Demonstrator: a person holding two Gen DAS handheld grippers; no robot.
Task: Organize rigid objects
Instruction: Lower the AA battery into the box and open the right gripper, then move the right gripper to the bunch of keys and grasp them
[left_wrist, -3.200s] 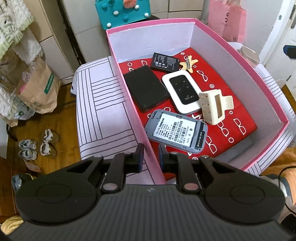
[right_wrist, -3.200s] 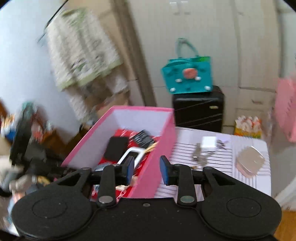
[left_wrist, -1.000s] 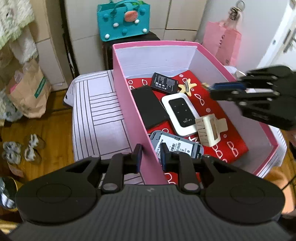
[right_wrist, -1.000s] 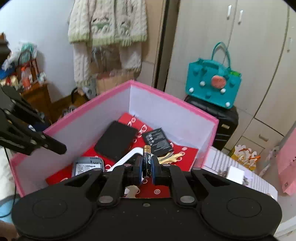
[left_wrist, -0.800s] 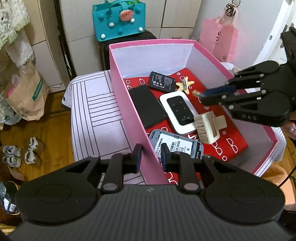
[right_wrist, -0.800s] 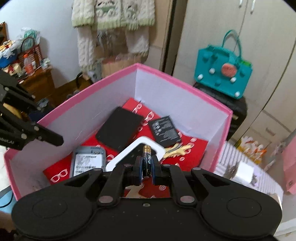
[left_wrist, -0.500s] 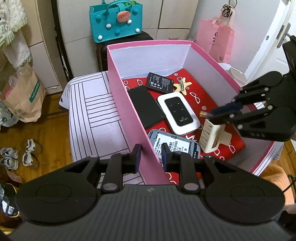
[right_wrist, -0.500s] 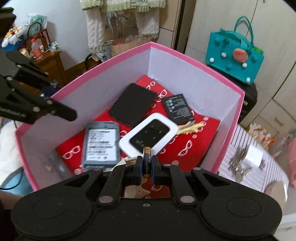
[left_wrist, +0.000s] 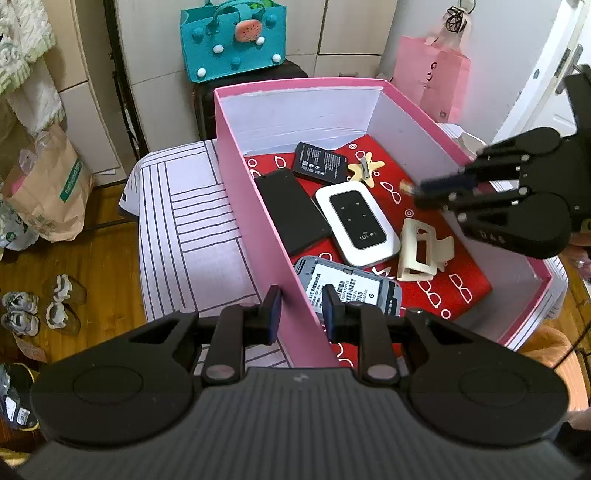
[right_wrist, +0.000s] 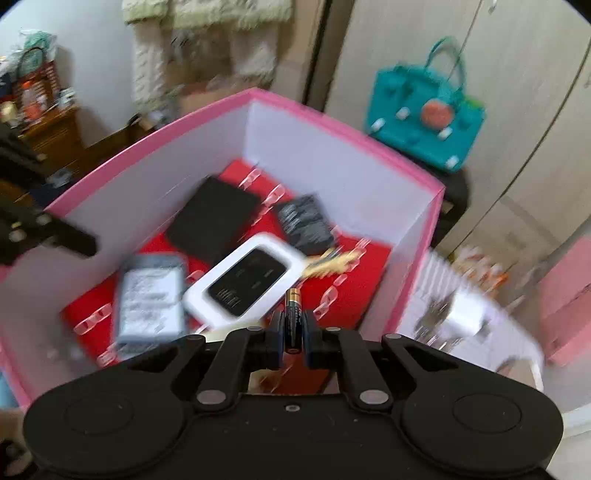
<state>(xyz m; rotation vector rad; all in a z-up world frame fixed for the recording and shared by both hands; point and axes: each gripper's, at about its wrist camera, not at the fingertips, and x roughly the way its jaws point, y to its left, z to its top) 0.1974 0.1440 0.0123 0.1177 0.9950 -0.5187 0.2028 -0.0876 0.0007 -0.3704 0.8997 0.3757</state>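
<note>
Blurred box contents, perhaps electronics.

Right wrist view blurred, beige hair clip hidden there

router in box, clip right

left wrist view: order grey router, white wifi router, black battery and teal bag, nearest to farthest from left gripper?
From the left gripper:
1. Grey router, just past its fingertips, inside the pink box.
2. White wifi router, mid-box.
3. Black battery, toward the far wall.
4. Teal bag, beyond the box.
</note>
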